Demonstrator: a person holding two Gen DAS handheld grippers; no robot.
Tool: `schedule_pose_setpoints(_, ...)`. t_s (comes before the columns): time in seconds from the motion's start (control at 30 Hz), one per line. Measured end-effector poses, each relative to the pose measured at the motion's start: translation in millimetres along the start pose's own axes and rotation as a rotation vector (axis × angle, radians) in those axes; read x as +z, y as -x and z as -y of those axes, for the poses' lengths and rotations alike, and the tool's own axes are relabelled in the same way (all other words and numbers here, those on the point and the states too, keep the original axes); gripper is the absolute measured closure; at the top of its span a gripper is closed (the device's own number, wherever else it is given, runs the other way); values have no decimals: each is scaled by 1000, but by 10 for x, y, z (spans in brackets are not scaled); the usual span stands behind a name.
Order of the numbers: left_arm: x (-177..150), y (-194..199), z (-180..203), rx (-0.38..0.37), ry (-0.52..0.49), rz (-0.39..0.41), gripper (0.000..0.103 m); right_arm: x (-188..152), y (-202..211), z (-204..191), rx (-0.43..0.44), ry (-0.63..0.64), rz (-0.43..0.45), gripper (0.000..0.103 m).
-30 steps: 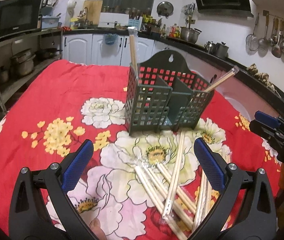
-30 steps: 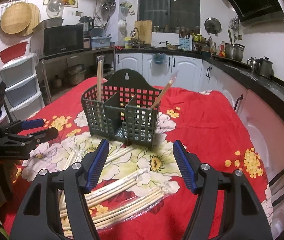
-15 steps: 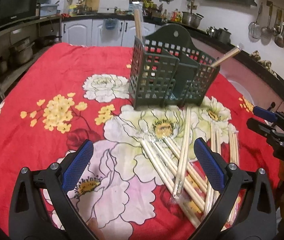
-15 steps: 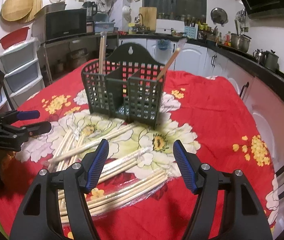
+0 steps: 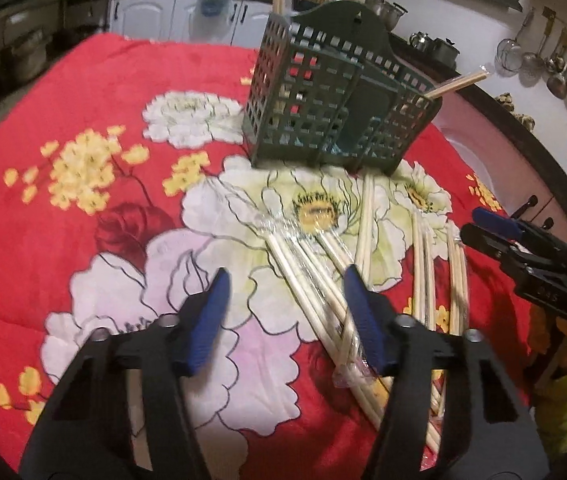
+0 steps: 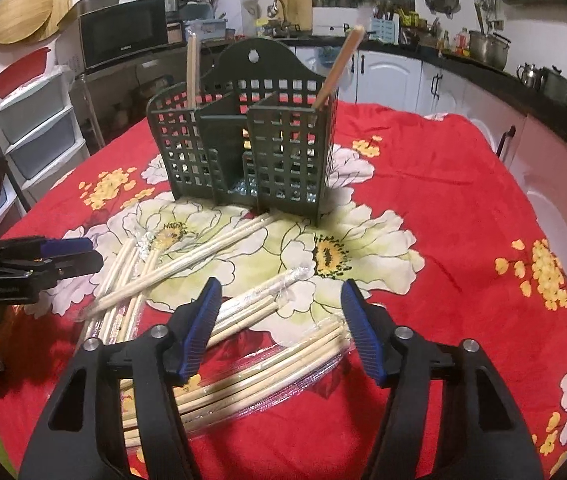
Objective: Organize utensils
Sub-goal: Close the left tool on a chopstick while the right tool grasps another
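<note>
A dark green basket (image 6: 243, 148) with holes in its walls stands on the surface, which is covered by a red cloth (image 6: 443, 208) with big flowers. The basket has parts inside. One wrapped pair of chopsticks (image 6: 192, 72) stands up straight in its left part. Another pair (image 6: 337, 68) leans out of its right part.

Many more wrapped chopsticks (image 6: 187, 252) lie flat on the cloth in front of the basket. Some are in bundles (image 6: 267, 360) and some cross over each other.

The left gripper (image 5: 283, 304) hangs over the chopsticks (image 5: 307, 276) near the basket (image 5: 335, 100). Its blue fingers (image 5: 211, 312) are spread wide apart and hold nothing. The right finger is just over a few sticks.

The right gripper (image 6: 279, 316) is over the nearest bundle. Its fingers (image 6: 199, 328) are spread wide too, with nothing between them. In the left camera the right gripper (image 5: 483, 232) shows at the side, low by the sticks.
</note>
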State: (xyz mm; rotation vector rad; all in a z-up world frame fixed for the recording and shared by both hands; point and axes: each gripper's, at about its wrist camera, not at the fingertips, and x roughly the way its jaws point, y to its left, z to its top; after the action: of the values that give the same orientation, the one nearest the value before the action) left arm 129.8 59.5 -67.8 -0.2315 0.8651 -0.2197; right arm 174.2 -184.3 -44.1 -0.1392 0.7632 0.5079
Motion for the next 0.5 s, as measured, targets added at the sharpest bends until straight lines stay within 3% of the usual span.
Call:
schedule_pose_setpoints(0.13, -7, -74, -55, -38, 34, -31, 68, -2, -74, 12, 20, -6, -24, 54)
schedule_pose_setpoints(0.5, 291, -314, -230, -70, 131, -72, 68, 0, -195, -4, 56, -9, -62, 61)
